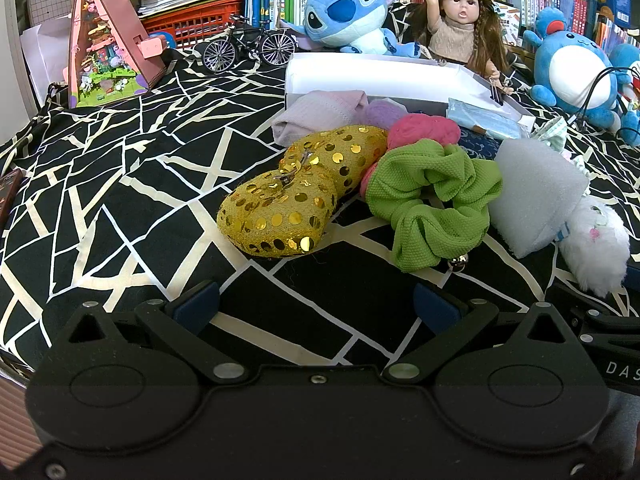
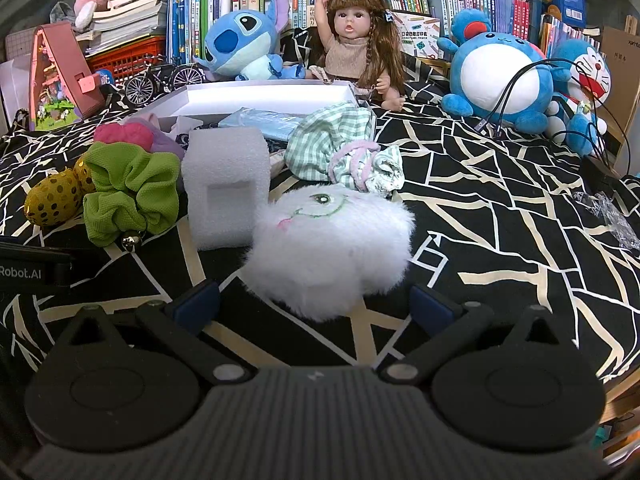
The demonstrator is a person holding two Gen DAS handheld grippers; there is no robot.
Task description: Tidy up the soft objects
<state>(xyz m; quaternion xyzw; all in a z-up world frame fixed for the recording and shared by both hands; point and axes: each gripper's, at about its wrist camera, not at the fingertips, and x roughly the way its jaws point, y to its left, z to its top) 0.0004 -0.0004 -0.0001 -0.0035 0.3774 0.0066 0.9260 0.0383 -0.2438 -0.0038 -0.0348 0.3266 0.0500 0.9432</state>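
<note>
Both tools are low over the black-and-cream patterned cloth (image 1: 120, 200), and nothing is in hand yet. The left gripper (image 1: 316, 304), bottom centre of its view, has its blue-padded jaws spread wide with only cloth between them; just above it lie the gold sequin piece (image 1: 296, 196) and the green scrunchie (image 1: 428, 200), touching one another at mid-frame. The right gripper (image 2: 316, 304) is equally wide open and empty, and the white fluffy plush (image 2: 332, 248) sits right in front of it, its lower edge dipping down between the fingertips, though no pad is touching it. To the left of that plush stands the white foam block (image 2: 228, 184), and behind it, centre frame, the green checked cloth (image 2: 336, 144) lies crumpled. The white box (image 2: 272, 98) at upper centre looks like the collecting place, by my reading. A pale blue packet (image 2: 260, 120) lies at its front edge; whether it is inside or on the rim I cannot tell. The pink ball (image 1: 424, 130), the lilac folded cloth (image 1: 320, 114) and the rest are heaped in front of the box, outside it. So this is early going: most of the soft pieces remain loose on the cloth, and the plush looks the likeliest first pick for the right side.
</note>
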